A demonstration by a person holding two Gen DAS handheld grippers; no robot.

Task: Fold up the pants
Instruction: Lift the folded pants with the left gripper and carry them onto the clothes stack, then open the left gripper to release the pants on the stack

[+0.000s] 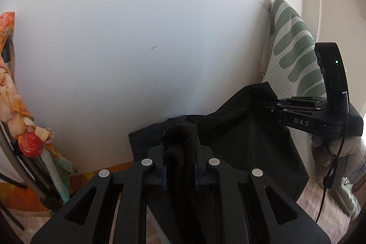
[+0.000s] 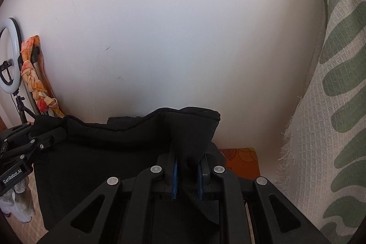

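Black pants [image 1: 240, 129], matte soft fabric, hang in the air in front of a plain white wall [image 1: 137, 38], stretched between both grippers. We note the left gripper [image 1: 180, 166] with its jaws clenched on a bunched, ribbed wad of the cloth, which rises between the blue pads as a twisted knot. We see the right gripper [image 2: 187, 175] likewise clamped on the fabric: a stiff seamed edge stands up from between its jaws like a peaked fold. From the left wrist view the right gripper enters from the right side, pinching the upper corner of the garment, held by a hand in a white knit glove [image 1: 343, 157]. Between the two grips the cloth sags in a shallow curve. A waffle-textured cream textile with green wavy blotches [image 2: 338, 84] and a frayed fringe hangs on the right. A ring light [image 2: 10, 52] on a tripod and an orange patterned cloth [image 2: 32, 74], knotted, stand at far left.
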